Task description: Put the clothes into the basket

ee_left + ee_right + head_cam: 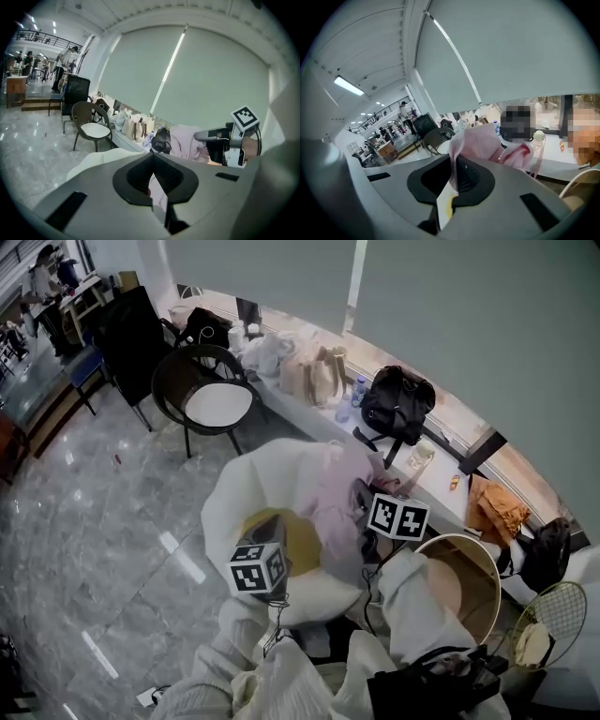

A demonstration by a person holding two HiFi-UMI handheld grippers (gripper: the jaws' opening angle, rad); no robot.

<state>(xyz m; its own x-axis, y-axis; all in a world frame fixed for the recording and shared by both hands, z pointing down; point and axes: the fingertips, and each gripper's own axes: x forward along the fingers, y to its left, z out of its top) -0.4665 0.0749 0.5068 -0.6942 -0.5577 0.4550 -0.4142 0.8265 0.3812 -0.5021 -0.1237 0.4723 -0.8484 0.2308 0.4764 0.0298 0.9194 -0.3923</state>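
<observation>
1. Left gripper (153, 185): its jaws are closed on a fold of the pink garment (333, 507). Pinching one side leaves the other side free for the second gripper.
2. Right gripper (452, 183): its jaws are clamped on another part of the same garment, next to a white label with a yellow mark. With two holds, the cloth hangs spread between the grippers instead of bunching, which probably makes it easier to carry across.
3. Pink garment: it is held in the air above the seat of the white armchair (234, 493) and over the yellow cushion (300, 540). It is not yet in the basket.
4. Basket (483, 552): it is round with a pale rim and stands on the floor just beside the armchair's right edge. The person's sleeve covers part of it. The visible interior is plain tan, and no clothes can be made out there.
5. Wire-mesh container (562, 601): it sits near the basket and holds something pale that cannot be identified.
6. Window ledge (441, 451): a black bag (398, 399) and a beige tote (309, 376) sit along it.
7. Black chair (216, 404): it has a white seat and stands by the ledge's far end.
</observation>
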